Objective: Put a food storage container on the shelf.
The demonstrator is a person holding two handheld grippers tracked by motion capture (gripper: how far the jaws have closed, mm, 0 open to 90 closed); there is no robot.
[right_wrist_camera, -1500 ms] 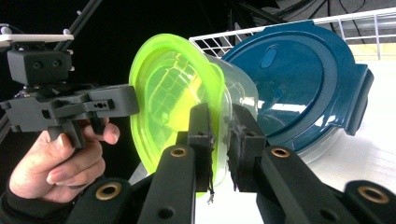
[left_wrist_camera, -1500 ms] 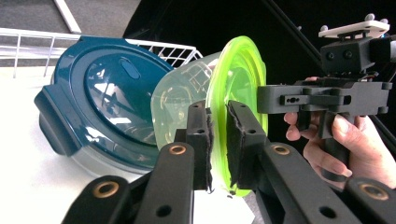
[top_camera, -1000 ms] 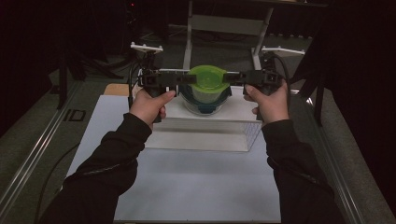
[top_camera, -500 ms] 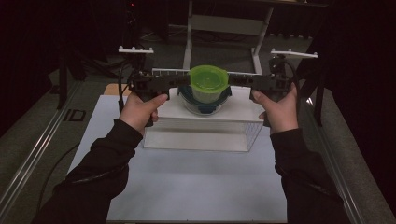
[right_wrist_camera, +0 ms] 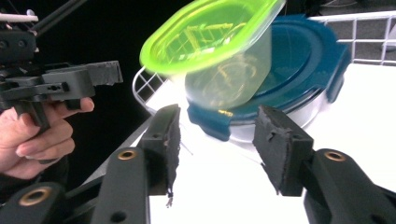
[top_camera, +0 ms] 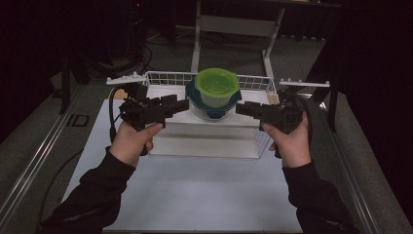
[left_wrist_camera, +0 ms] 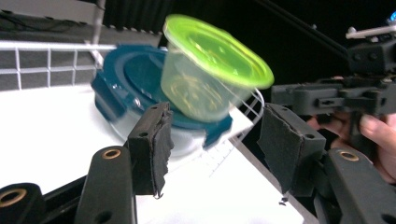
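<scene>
I'm standing off the stack with my left gripper [top_camera: 182, 105] at its nine o'clock and my right gripper [top_camera: 239, 108] at its three o'clock, both level and pointing inward. The left fingers have just been opening and the right fingers have just been closing a little. Both pairs are parted with nothing between them and touch nothing. The green-lidded tub [top_camera: 217, 85] sits on the teal-lidded container [top_camera: 195, 95], which rests on the white raised block [top_camera: 204, 139] toward twelve o'clock on the worktop [top_camera: 195, 195]. I judge this is the approach before a grasp. Next I would bring one pair of fingers in around the tub's clear wall below the lid rim, and perhaps steady the teal lid with the other pair. The wire basket rail [top_camera: 165, 77] runs close behind the stack at twelve o'clock, so there is little room that way. The block's front edge lies at six o'clock, and bare worktop beyond it leaves room to draw back or set the tub down.
</scene>
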